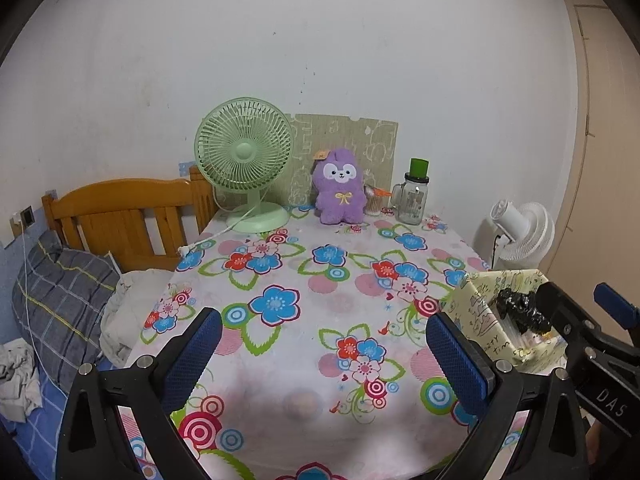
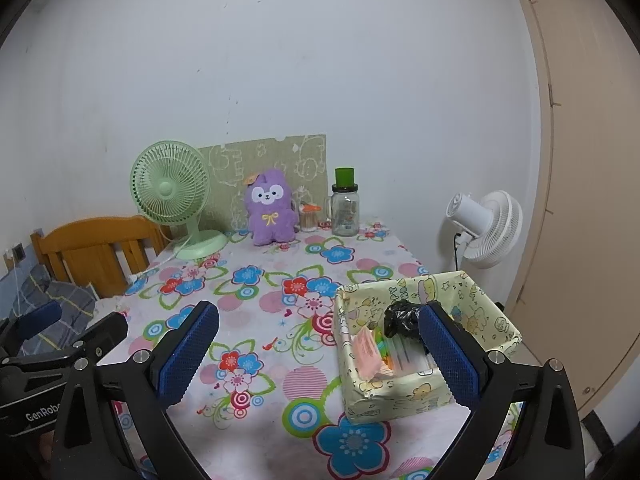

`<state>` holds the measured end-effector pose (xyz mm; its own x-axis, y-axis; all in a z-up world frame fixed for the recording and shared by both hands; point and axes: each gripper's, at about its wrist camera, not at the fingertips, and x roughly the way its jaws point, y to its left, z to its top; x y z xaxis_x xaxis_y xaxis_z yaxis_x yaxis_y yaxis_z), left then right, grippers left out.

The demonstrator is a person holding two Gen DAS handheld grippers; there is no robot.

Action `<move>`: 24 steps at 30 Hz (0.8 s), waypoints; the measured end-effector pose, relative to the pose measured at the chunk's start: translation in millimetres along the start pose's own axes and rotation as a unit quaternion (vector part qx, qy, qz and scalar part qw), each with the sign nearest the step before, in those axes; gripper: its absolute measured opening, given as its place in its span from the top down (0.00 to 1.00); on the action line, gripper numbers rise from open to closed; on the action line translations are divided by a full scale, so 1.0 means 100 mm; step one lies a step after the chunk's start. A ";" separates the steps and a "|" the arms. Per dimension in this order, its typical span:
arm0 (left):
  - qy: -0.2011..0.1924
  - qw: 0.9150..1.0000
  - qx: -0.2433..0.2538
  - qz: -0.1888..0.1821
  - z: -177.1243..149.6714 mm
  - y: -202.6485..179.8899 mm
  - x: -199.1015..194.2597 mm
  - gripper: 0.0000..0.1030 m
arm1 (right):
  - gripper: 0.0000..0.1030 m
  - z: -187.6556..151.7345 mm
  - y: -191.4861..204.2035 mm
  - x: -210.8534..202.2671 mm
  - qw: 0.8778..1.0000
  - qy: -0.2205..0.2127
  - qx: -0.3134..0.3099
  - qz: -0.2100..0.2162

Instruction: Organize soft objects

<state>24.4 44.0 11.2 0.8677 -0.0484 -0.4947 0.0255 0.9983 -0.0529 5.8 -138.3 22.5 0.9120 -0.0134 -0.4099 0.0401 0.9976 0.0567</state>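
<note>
A purple plush toy (image 1: pixel 340 188) (image 2: pixel 272 208) sits upright at the far end of the floral table, against a green patterned board. A pale yellow box (image 1: pixel 476 308) (image 2: pixel 400 396) stands at the near right. It holds a crumpled black bag (image 1: pixel 520 308) (image 2: pixel 402 318), a pink packet (image 2: pixel 366 354) and other small items. My left gripper (image 1: pixel 324 344) is open over the bare tablecloth, nothing between its blue pads. My right gripper (image 2: pixel 320 348) is open too. Its right finger (image 2: pixel 448 356) is in front of the box and its left finger is over the cloth.
A green desk fan (image 1: pixel 244 152) with a white cord and a glass jar (image 1: pixel 412 200) with a green lid flank the toy. A white fan (image 2: pixel 488 228) and a door stand right of the table. Left of it are a wooden headboard (image 1: pixel 120 216) and a grey pillow (image 1: pixel 60 292).
</note>
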 end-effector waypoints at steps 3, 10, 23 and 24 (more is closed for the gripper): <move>-0.005 1.000 0.001 0.002 0.01 -0.01 -0.01 0.00 | 0.02 0.00 -0.01 0.00 1.000 0.000 0.001 0.000; -0.008 1.000 0.006 0.008 0.00 -0.05 -0.02 0.00 | 0.01 0.01 -0.02 -0.02 1.000 0.000 0.006 0.003; -0.010 1.000 0.011 0.011 0.02 -0.05 -0.02 0.00 | 0.01 0.02 -0.02 -0.01 1.000 0.003 0.009 0.006; -0.009 1.000 0.012 0.011 0.02 -0.06 -0.02 0.00 | 0.01 0.02 -0.02 -0.01 1.000 0.004 0.009 0.006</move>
<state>23.6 38.5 14.0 0.8769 -0.0252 -0.4800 0.0175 0.9996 -0.0206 6.0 -140.3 24.2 0.9095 -0.0013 -0.4156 0.0367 0.9963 0.0772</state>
